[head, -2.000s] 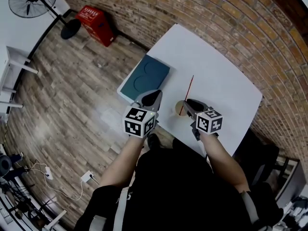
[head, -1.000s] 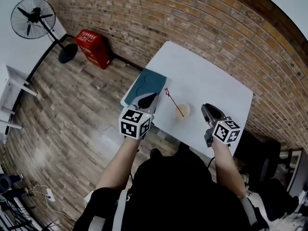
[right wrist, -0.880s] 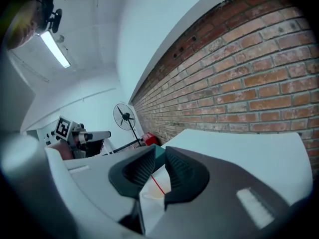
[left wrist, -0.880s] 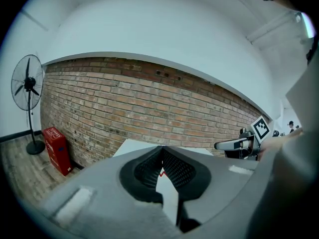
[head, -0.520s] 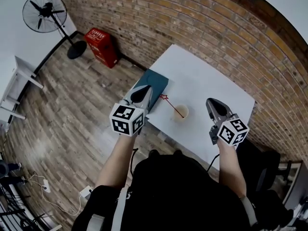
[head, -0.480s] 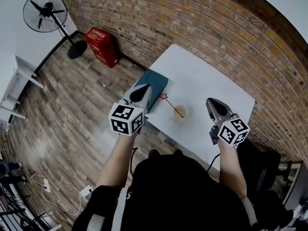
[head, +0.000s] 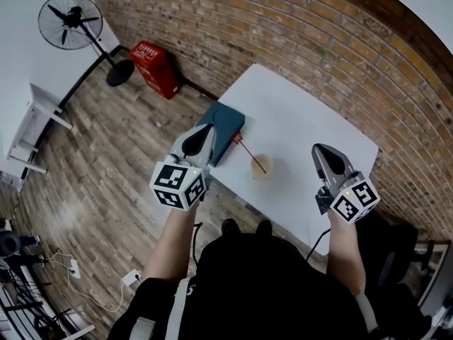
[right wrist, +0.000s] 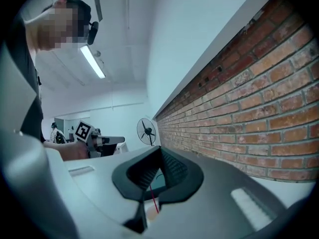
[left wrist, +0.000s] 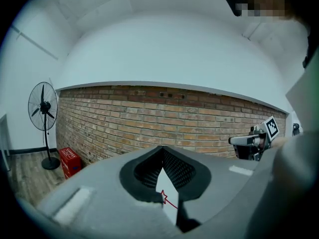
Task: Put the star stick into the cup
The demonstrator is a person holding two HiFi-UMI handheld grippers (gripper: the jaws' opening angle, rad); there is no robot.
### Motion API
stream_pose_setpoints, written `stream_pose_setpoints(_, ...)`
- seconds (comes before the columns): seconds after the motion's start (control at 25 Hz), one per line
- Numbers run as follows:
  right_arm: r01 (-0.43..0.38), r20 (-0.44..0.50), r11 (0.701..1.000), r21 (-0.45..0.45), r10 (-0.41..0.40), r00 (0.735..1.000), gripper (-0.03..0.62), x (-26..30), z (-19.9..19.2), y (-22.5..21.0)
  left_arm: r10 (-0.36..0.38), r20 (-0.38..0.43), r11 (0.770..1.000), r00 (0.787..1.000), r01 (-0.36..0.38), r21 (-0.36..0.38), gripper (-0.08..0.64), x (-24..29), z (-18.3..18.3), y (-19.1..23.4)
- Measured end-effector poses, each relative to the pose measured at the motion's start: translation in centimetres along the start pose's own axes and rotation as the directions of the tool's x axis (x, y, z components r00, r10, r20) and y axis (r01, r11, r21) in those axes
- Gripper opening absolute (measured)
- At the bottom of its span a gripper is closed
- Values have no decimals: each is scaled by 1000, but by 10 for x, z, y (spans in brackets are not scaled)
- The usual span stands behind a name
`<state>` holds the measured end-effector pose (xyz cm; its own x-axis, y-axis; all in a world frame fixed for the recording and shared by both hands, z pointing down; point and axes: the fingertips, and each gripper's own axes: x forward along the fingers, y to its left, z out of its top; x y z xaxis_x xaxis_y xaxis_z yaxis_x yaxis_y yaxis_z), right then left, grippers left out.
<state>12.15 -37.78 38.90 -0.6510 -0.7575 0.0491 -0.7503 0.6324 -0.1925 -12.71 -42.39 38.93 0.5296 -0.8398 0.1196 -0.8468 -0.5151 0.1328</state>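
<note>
While aslant, thin red star stick point(head: 249, 151)

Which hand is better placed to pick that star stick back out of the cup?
Left, probably. The star stick stands in the cup with its star end leaning toward the left gripper, beside the teal mat. The right gripper is on the cup's other side.

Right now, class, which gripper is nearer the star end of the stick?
The left gripper: the star stick leans out of the cup toward it, while the right gripper is on the cup's other side.
</note>
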Motion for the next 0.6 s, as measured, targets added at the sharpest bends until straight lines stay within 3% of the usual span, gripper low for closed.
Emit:
stream_pose_setpoints(0.16,8,48,1000,-12,-8,999,-2,-10,9,-6,19,-7,1000,1000,-19,6,5,2,-4,-2)
stream_pose_setpoints(0.32,75,102,994,-82,-66,993,-2,-20,21,-14,41,-9,999,999,-41,15,5,0,-7,-2)
stream_pose_setpoints(0.6,68,83,994,-90,-60,995,-3,-19,14,-18,46,-26,999,999,-46,15,5,3,-14,-7)
